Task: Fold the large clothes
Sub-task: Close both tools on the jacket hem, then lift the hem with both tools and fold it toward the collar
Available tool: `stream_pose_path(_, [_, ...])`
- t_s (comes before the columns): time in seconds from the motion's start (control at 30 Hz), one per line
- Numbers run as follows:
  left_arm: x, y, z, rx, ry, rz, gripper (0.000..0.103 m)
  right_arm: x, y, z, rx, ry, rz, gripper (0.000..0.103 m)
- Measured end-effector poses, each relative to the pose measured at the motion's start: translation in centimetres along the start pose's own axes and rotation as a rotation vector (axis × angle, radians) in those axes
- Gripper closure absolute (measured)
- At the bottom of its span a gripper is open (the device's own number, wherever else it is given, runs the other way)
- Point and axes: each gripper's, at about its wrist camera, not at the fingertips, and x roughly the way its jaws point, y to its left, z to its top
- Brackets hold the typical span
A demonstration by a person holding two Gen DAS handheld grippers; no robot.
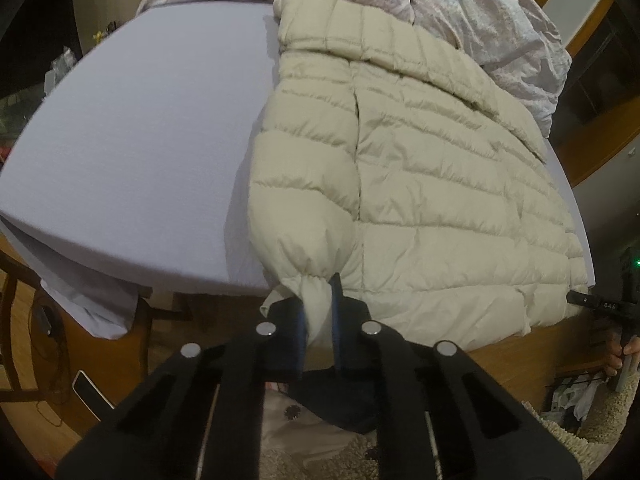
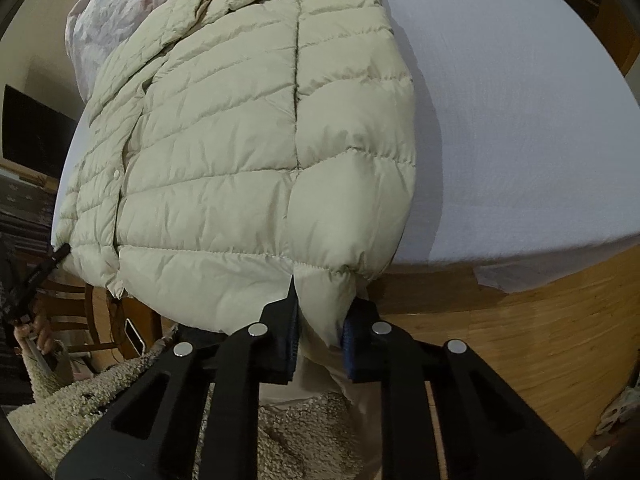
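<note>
A cream quilted puffer jacket lies on a pale lavender bed, its hem toward me at the bed's near edge. My left gripper is shut on the jacket's left sleeve cuff, which is folded in over the body. My right gripper is shut on the right sleeve cuff of the jacket, also at the near edge. The right gripper shows at the far right of the left wrist view; the left one shows at the left edge of the right wrist view.
A crumpled pale duvet is bunched at the head of the bed. A wooden bed frame runs below the mattress. A shaggy cream rug and a wooden chair are on the floor near me.
</note>
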Motion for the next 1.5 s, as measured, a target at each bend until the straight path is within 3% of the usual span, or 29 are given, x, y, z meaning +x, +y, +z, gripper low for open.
stream_pose_path(0.67, [-5.0, -0.6, 5.1, 0.006, -0.204, 0.088, 0.095, -4.5, 4.1, 1.6, -0.14, -0.169, -0.127, 0.089])
stream_pose_path(1.1, [-4.3, -0.5, 9.7, -0.017, -0.238, 0.123, 0.095, -4.7, 6.4, 5.9, -0.198, -0.227, -0.205, 0.089])
stream_pose_path(1.5, [-4.9, -1.7, 15.7, -0.015, -0.321, 0.136, 0.095, -5.3, 7.1, 12.0, -0.161, -0.312, -0.202, 0.089])
